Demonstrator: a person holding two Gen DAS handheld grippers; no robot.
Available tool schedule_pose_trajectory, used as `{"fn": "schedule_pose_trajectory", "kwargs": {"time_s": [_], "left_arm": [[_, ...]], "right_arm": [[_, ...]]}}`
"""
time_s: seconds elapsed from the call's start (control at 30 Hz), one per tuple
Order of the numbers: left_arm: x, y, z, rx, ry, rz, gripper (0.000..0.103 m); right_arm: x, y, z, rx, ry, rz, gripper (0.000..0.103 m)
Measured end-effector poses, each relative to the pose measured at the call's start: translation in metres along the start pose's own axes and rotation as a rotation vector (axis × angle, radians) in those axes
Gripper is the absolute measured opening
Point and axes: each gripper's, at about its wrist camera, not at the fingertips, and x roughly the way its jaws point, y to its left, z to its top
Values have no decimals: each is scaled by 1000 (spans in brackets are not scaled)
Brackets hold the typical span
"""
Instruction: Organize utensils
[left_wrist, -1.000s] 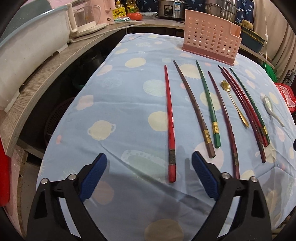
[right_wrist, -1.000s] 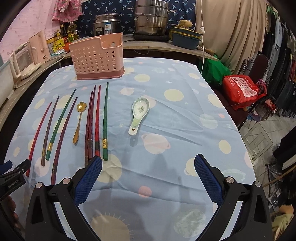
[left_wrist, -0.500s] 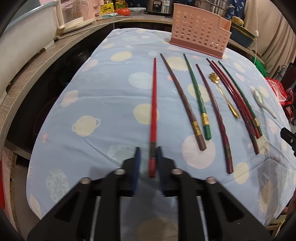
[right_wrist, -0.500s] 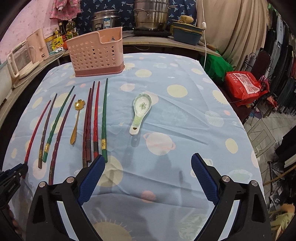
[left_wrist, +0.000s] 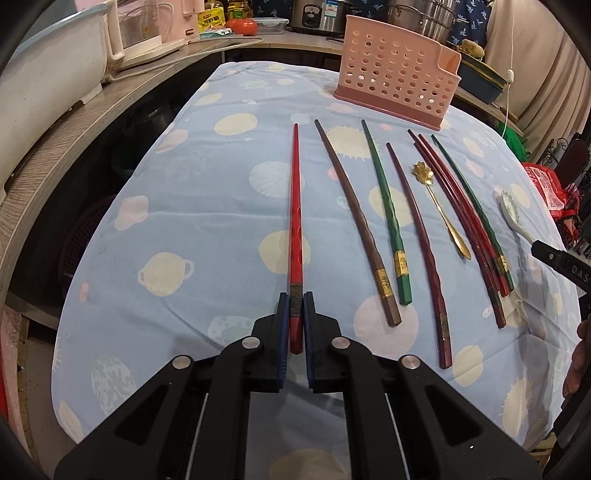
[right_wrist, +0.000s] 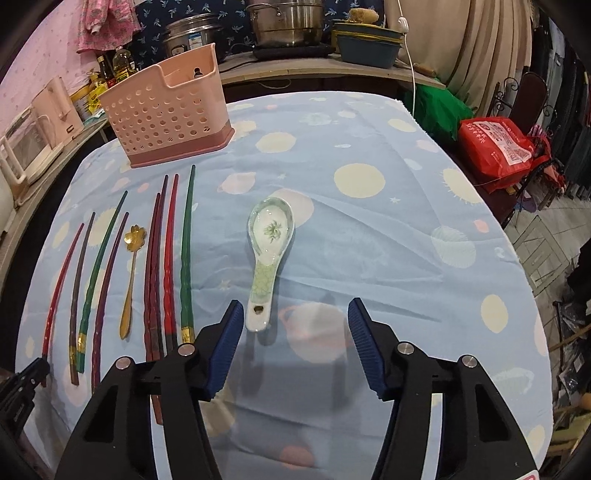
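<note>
My left gripper (left_wrist: 294, 299) is shut on the near end of a red chopstick (left_wrist: 294, 206), which lies along the blue spotted tablecloth (left_wrist: 207, 229). Several more chopsticks lie in a row to its right, among them a brown one (left_wrist: 356, 221) and a green one (left_wrist: 386, 206), with a small gold spoon (left_wrist: 441, 206). A pink perforated utensil holder (left_wrist: 397, 85) stands at the far end. My right gripper (right_wrist: 295, 317) is open just above the cloth, its left finger beside the handle of a white-and-green ceramic spoon (right_wrist: 267, 251).
A wooden counter (left_wrist: 55, 147) with a white tub and appliances runs along the table's left side. Pots (right_wrist: 288, 22) and a blue basin stand on the far counter. A red bag (right_wrist: 498, 147) sits off the table's right side.
My left gripper went from wide open to shut on the red chopstick's near end. My right gripper moved forward and down towards the ceramic spoon, still open.
</note>
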Motion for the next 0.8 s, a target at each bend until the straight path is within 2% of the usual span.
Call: {"fn": "schedule_pose_trajectory", "kwargs": {"time_s": [0.1,0.3,0.37,0.53,0.8], "left_arm": [[3,0,1,-6,10,-8,7],[8,2,0,-10,24,-8,7],[8,2,0,-7,24,-7,7],[9,2,0,-7,23,-6,7],[1,0,-1,-6,12,-15,7]], "right_arm": [[8,1,6,13,13,21,49],[19,-3,14,51,32,62,28],[23,-4,14,67,46,82,18],[25,-4,13,75,46,110,12],[9,-9,8,80,15,113,12]]}}
